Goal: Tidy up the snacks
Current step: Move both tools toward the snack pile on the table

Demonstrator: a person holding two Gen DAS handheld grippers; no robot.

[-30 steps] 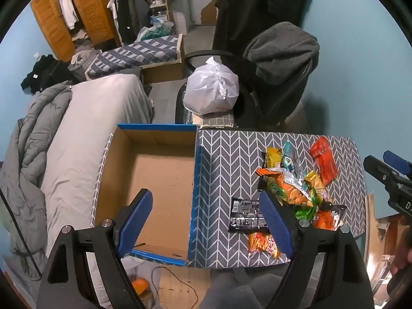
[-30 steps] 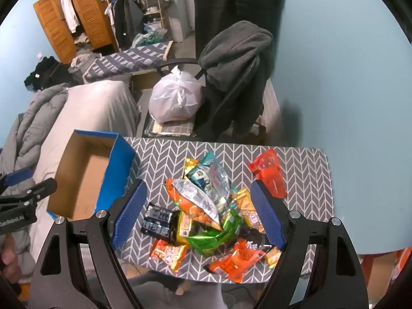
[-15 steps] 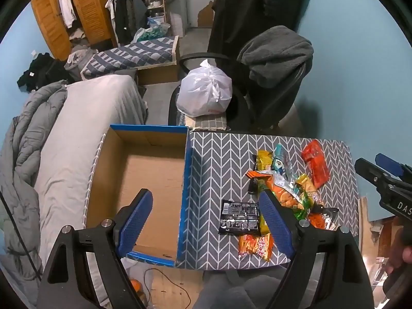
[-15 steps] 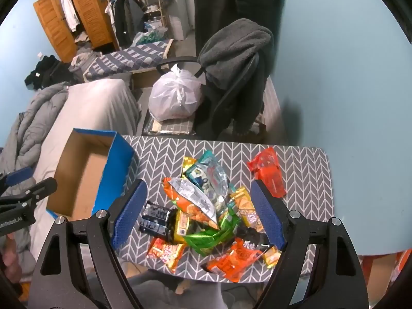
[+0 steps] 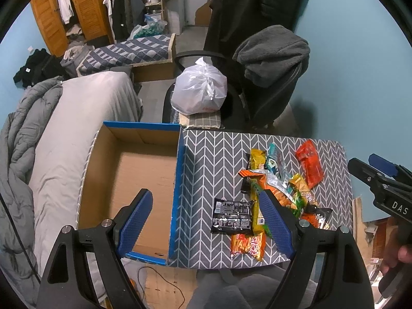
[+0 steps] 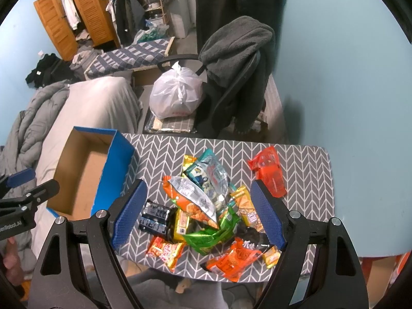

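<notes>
A pile of snack packets lies on the grey chevron-patterned table; it also shows in the left wrist view. A black packet lies at the pile's left, a red packet apart at the right. An empty blue-edged cardboard box stands at the table's left end, also in the right wrist view. My left gripper is open and empty, high above the box's right wall. My right gripper is open and empty, high above the pile.
An office chair draped with a grey fleece stands behind the table, a white plastic bag on its seat. A bed with grey bedding lies left of the box. A light blue wall runs along the right.
The left gripper's view has shifted slightly, with the box and table sliding left in frame. The right gripper has barely moved. Both stay open and empty.
</notes>
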